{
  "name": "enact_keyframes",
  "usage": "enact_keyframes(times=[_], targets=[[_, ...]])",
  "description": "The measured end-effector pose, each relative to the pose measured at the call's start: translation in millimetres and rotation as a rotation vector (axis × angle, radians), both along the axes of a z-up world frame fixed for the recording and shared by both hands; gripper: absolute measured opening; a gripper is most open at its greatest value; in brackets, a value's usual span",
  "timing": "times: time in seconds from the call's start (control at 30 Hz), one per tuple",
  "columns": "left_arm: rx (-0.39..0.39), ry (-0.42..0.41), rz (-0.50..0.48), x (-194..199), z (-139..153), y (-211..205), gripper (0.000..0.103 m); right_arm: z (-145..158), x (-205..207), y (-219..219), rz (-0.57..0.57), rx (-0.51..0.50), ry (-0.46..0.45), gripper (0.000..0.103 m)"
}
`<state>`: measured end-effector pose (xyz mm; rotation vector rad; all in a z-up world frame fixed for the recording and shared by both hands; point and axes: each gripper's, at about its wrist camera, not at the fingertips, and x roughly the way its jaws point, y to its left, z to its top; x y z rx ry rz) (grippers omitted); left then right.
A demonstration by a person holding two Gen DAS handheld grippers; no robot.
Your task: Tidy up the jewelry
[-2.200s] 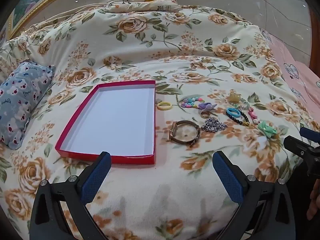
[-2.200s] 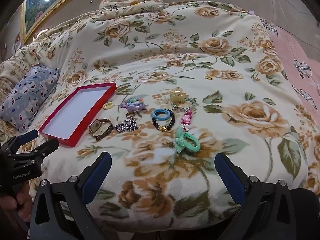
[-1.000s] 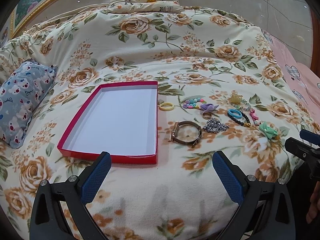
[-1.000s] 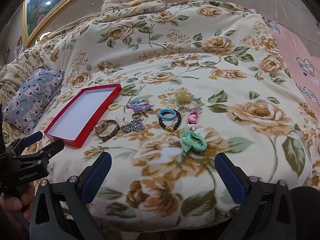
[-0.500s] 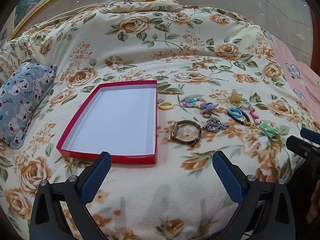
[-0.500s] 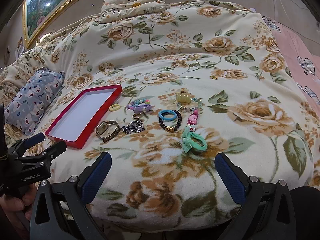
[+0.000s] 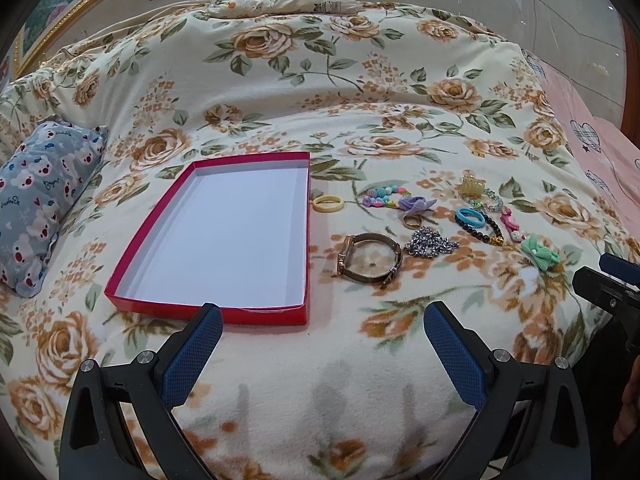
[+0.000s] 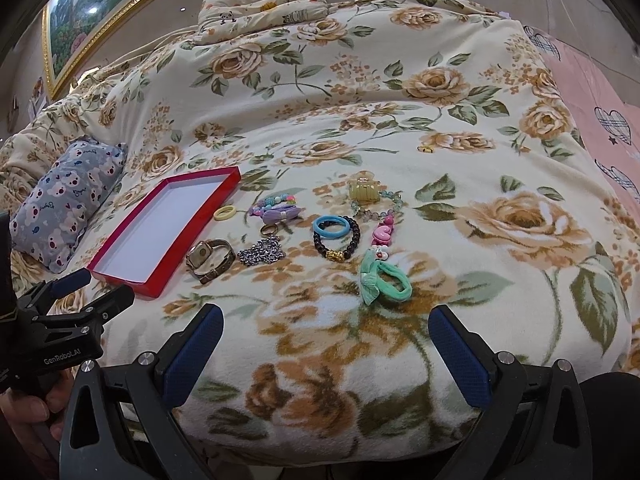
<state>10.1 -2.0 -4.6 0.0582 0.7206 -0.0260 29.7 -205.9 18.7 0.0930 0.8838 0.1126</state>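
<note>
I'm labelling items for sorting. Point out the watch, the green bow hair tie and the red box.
watch (image 7: 369, 258): left wrist view, on the strap loop.
green bow hair tie (image 8: 383, 278): right wrist view, on the band.
red box (image 7: 208, 311): left wrist view, on the near wall.

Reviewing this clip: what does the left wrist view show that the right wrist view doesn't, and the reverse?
Only the left wrist view shows the left gripper head-on, open, and the red tray close up with nothing in it. Only the right wrist view shows the right gripper head-on, open, plus the gold-framed painting clearly. Both show the watch, the silver chain, the green bow and the floral blanket.
</note>
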Motion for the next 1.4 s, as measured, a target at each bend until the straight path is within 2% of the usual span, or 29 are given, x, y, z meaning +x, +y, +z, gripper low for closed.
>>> enact_keyframes(times=[0.13,0.3,0.57,0.6,0.7,0.87,0.97,1.07,1.17,1.27,1.3,1.37,1.4], targets=[[-0.014,0.015,-0.024,8,-1,0,0.1,-4,3,-3,-0.004,-0.006,0.007,0.101],[-0.05,0.057,-0.068,25,-4,0,0.092,-10,10,-8,-0.01,-0.006,0.027,0.095],[-0.112,0.132,-0.164,64,-10,-1,0.077,-18,29,-24,-0.046,0.003,0.054,0.069],[-0.112,0.143,-0.178,73,-12,-2,0.073,-19,31,-26,-0.051,0.003,0.057,0.066],[-0.103,0.16,-0.202,88,-16,-5,0.069,-24,38,-30,-0.058,0.011,0.08,0.06],[-0.079,0.197,-0.248,119,-27,-14,0.062,-33,48,-35,-0.065,0.012,0.118,0.058],[-0.05,0.223,-0.262,135,-37,-19,0.053,-38,53,-37,-0.068,0.013,0.14,0.054],[-0.062,0.258,-0.266,146,-48,-23,0.036,-44,59,-38,-0.066,0.012,0.163,0.05],[-0.075,0.273,-0.274,152,-54,-25,0.035,-50,64,-36,-0.059,0.001,0.181,0.046],[-0.07,0.274,-0.283,155,-56,-27,0.031,-56,67,-36,-0.055,-0.001,0.196,0.037],[-0.074,0.274,-0.289,156,-56,-28,0.023,-56,67,-37,-0.054,-0.002,0.195,0.034],[-0.079,0.271,-0.3,156,-58,-28,0.013,-56,67,-37,-0.053,0.003,0.191,0.027],[-0.08,0.269,-0.301,155,-57,-27,0.009,-56,67,-37,-0.051,0.006,0.19,0.02]])
